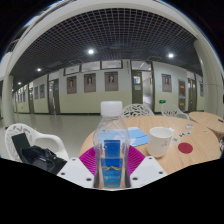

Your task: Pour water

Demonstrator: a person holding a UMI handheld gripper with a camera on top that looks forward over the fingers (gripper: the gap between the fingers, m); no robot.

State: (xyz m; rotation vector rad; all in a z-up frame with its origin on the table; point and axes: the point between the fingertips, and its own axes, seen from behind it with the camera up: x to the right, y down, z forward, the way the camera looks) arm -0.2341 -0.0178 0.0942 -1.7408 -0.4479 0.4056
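Note:
A clear plastic water bottle (112, 140) with a white cap and a blue label stands upright between my fingers. The pink pads (90, 160) press on it from both sides, so my gripper (112, 168) is shut on the bottle and holds it above the round wooden table (195, 150). A white cup (160, 141) stands on the table just beyond the bottle, to its right.
A blue cloth (137, 136) lies on the table behind the bottle. A small red disc (186, 148) lies right of the cup. A white chair with a dark bag (35, 153) stands at the left. More tables and chairs stand farther back in the hall.

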